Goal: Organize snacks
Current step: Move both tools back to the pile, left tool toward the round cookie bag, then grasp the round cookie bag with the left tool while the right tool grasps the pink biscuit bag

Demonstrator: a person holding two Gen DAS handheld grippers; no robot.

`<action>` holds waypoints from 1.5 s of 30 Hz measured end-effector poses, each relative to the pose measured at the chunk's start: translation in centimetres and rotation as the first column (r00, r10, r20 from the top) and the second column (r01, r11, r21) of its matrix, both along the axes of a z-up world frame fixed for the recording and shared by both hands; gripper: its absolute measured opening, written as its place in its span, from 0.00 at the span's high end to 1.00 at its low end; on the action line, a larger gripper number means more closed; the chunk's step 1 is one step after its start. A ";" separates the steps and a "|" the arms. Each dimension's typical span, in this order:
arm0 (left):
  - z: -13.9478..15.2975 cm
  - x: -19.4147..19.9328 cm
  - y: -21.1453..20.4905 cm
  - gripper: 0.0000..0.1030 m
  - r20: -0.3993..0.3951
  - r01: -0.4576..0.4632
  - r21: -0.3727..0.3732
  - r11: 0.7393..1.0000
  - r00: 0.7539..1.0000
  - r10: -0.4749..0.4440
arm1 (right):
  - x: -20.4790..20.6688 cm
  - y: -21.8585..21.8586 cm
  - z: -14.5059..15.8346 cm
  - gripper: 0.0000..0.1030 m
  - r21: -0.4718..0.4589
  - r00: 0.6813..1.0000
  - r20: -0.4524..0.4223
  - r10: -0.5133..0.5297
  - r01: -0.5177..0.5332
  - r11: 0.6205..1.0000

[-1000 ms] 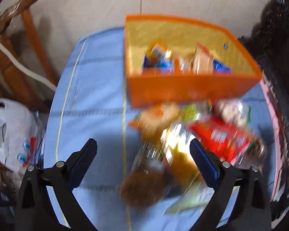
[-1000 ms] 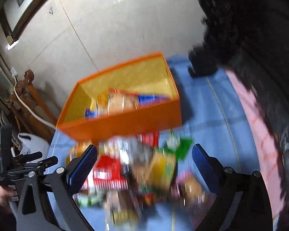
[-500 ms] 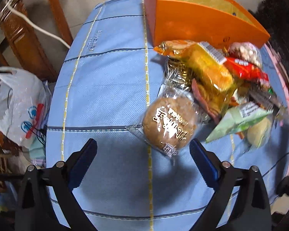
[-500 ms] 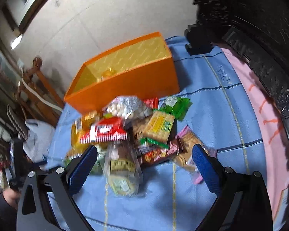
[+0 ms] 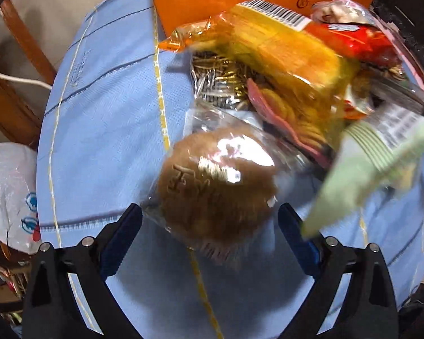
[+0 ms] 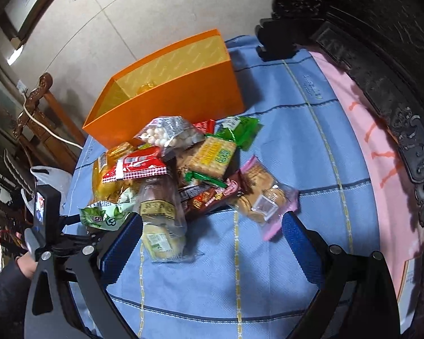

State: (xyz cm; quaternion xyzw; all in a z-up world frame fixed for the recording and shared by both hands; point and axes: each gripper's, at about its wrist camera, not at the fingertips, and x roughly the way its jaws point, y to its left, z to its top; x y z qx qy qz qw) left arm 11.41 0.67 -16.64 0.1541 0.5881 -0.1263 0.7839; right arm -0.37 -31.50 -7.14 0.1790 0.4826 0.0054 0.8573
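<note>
A heap of wrapped snacks lies on the blue cloth in front of an orange box (image 6: 166,93). My left gripper (image 5: 209,240) is open, and a round brown bun (image 5: 214,189) in clear wrap lies between its fingers, not pinched. Behind the bun are a yellow cracker pack (image 5: 282,48), a red pack (image 5: 353,39) and a pale green pack (image 5: 367,169). My right gripper (image 6: 210,247) is open and low over the cloth, with nothing in it. A long bread pack (image 6: 161,220) lies by its left finger and a pink-edged cookie pack (image 6: 263,197) by its right.
The table (image 6: 268,296) is covered with blue cloth. Dark carved furniture (image 6: 395,84) and a pink cloth (image 6: 367,141) line the right side. On the left stand a wooden chair (image 5: 22,42) and a white plastic bag (image 5: 8,192). A person's hand (image 6: 25,262) holds the left tool.
Both grippers have dropped lower and come closer to the heap. The left one has moved up to the brown bun, which now lies between its open fingers.
</note>
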 end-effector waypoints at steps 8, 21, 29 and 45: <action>0.3 1.1 -0.1 0.28 0.027 0.037 -0.042 0.998 0.999 -0.036 | 0.3 -0.6 -2.7 0.04 -0.068 0.996 -0.083 -0.018 0.012 0.998; 0.7 0.6 2.7 0.28 -0.046 -0.092 -0.133 0.987 0.995 0.086 | 7.0 0.5 -9.7 0.04 -0.462 0.953 -0.263 0.148 -0.259 0.848; 1.0 0.1 1.6 0.29 -0.038 -0.113 -0.107 0.988 0.993 0.110 | 7.9 1.4 -9.8 0.55 -0.357 0.925 -0.297 0.237 -0.338 0.871; 3.4 -3.9 4.1 0.28 -0.035 -0.183 -0.142 0.973 0.983 0.180 | -0.4 0.8 -3.6 0.60 -0.099 0.975 -0.121 0.186 -0.198 0.975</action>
